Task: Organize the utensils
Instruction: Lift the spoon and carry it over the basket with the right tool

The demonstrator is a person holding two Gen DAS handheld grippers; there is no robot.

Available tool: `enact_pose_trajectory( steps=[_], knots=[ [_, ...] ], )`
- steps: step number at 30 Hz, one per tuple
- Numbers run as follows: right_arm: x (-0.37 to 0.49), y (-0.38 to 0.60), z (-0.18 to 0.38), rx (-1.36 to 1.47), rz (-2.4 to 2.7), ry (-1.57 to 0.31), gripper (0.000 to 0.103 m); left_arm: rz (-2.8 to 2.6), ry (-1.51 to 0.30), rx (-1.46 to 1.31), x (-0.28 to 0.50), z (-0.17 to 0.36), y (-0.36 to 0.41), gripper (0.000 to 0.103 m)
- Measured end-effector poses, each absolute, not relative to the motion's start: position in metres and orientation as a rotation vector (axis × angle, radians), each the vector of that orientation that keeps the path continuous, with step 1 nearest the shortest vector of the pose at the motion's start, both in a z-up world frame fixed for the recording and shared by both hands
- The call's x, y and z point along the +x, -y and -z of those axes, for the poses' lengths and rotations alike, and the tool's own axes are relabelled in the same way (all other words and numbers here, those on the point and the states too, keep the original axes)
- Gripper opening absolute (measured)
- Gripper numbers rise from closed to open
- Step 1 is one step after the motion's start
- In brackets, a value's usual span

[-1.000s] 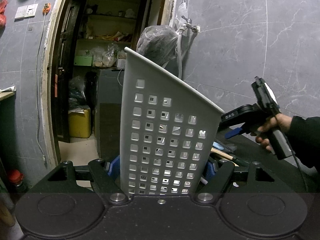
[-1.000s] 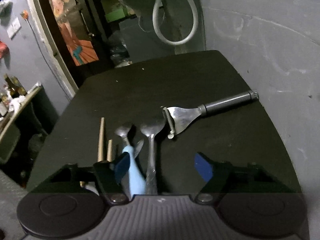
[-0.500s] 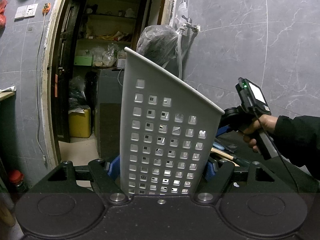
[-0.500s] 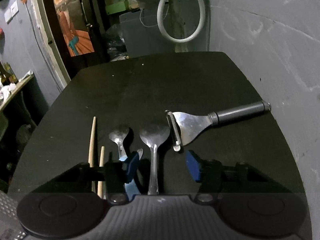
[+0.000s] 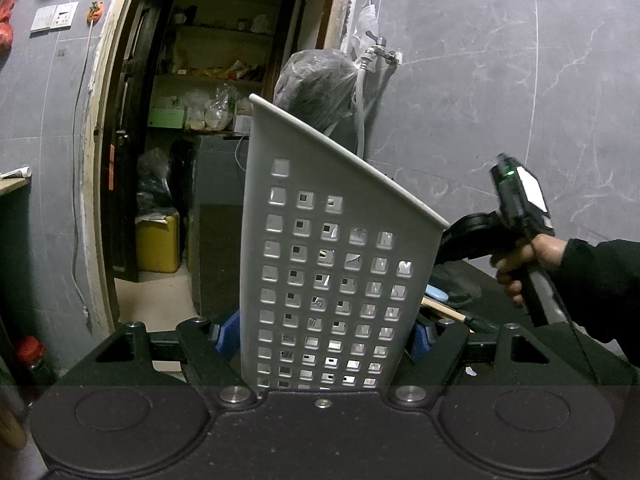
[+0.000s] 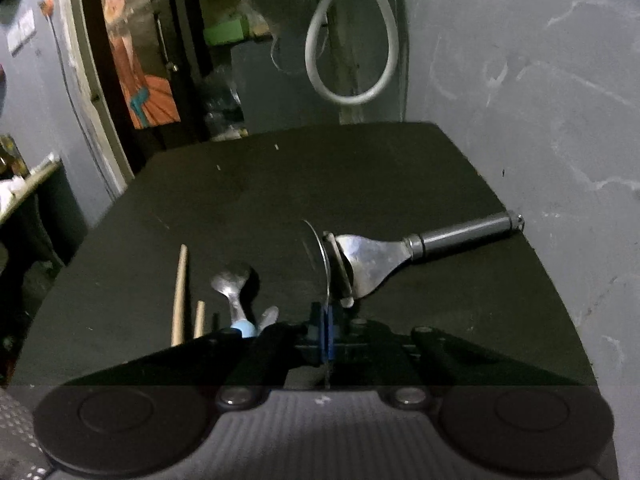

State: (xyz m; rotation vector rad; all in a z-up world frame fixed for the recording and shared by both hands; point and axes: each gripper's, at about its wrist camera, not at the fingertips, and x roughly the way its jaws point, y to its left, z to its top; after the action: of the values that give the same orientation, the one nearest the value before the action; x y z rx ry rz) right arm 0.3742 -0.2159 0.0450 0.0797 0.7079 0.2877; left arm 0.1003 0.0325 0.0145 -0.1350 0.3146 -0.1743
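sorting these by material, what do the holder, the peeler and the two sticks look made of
Holder: matte pale grey plastic, probably; moulded square holes. Peeler: shiny metal head with reflections, dark matte handle, material unclear. Two sticks: light, unpolished wood or bamboo by their tan colour.

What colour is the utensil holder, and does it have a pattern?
The holder is pale grey-white plastic, perforated with rows of small square holes. It shows best in the left wrist view.

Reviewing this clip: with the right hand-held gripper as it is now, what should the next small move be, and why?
Probably lift the spoon clear of the table and carry it toward the white perforated holder. The right hand-held gripper is shut on the spoon, seen edge-on, and the left hand-held gripper holds the holder ready.
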Motion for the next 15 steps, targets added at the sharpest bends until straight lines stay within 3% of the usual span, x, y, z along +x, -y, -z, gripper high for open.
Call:
enact_pose_trajectory(
  steps=[15],
  knots=[
    [0.294,0.246,-0.104,0.447,-0.68,-0.273,0.002,0.166,-0.315,-0.127,0.099,-0.015,-0.029,0.078]
  ],
)
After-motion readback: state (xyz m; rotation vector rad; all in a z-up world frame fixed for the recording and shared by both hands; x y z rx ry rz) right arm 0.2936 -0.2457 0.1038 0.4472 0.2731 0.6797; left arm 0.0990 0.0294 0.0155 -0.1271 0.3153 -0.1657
